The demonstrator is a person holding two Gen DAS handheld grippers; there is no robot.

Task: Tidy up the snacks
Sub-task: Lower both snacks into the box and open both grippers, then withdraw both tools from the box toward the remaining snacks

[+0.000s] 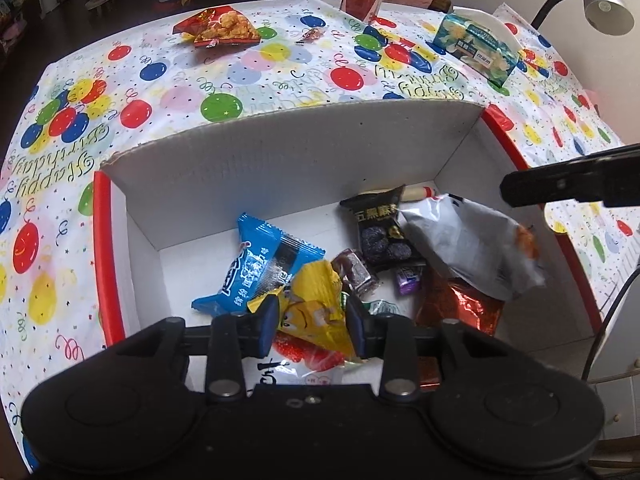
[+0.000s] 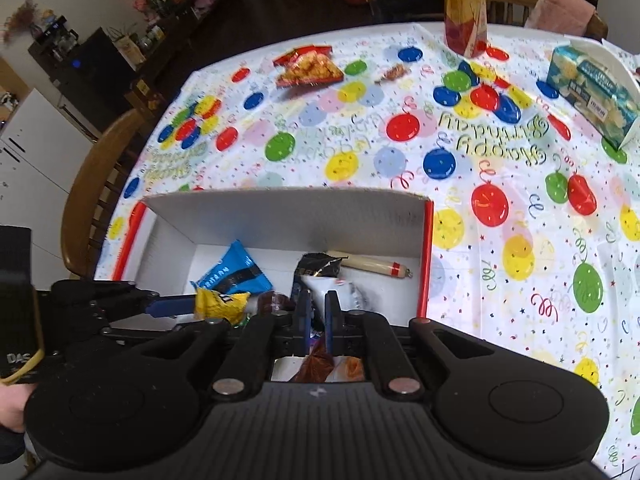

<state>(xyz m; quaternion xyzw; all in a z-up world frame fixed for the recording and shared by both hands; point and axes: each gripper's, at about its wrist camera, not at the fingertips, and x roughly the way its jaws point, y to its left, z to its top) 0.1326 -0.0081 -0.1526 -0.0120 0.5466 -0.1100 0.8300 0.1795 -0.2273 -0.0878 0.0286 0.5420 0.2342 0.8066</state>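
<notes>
Snacks fill the white cardboard box with red edges (image 1: 280, 160). The left gripper (image 1: 312, 316) pinches a yellow crinkled packet (image 1: 316, 304). The right gripper (image 2: 316, 312), fingers nearly together, clamps a white-grey foil bag (image 1: 468, 244) above the box.

Support: table (image 2: 500, 280), covered with balloon-print cloth (image 1: 280, 80).
On cloth: box (image 1: 280, 152), red snack bag (image 1: 220, 28), small candy (image 1: 312, 35), bottle (image 2: 466, 12), tissue pack (image 1: 476, 48).
</notes>
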